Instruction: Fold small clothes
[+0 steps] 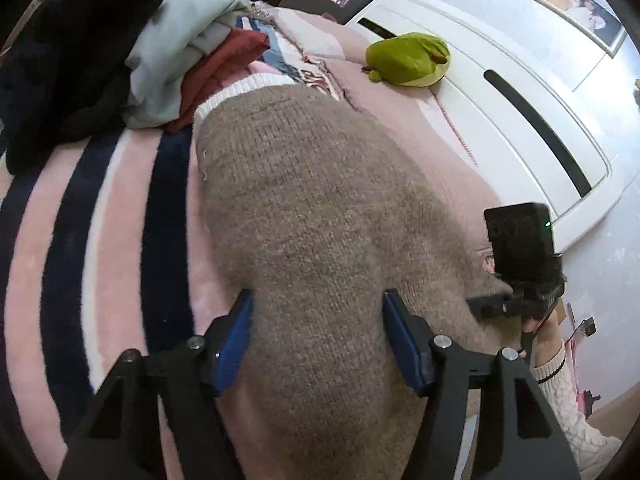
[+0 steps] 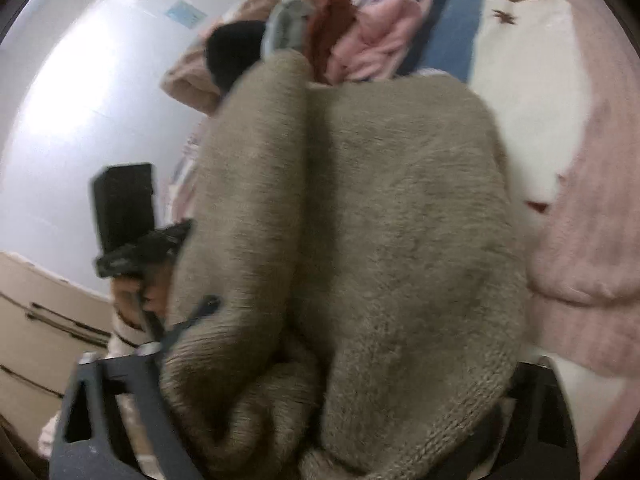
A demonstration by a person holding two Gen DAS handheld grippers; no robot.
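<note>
A brown knit sweater [image 1: 312,208] with a white ribbed hem lies on the pink striped bedcover [image 1: 120,216]. My left gripper [image 1: 318,312] has its blue pads wide apart on either side of the sweater's near end, with the fabric bunched between them. In the right wrist view the same sweater [image 2: 380,220] fills the frame, folded lengthwise with a crease. It drapes over my right gripper [image 2: 320,420], whose fingers are mostly hidden under the knit. The right gripper also shows in the left wrist view [image 1: 516,276], at the sweater's right edge.
A pile of black, grey and red clothes [image 1: 168,64] lies at the back left of the bed. A green plush toy [image 1: 408,58] sits by the white headboard [image 1: 520,112]. Pink and red garments [image 2: 360,40] lie beyond the sweater. A wooden dresser [image 2: 36,320] stands at the left.
</note>
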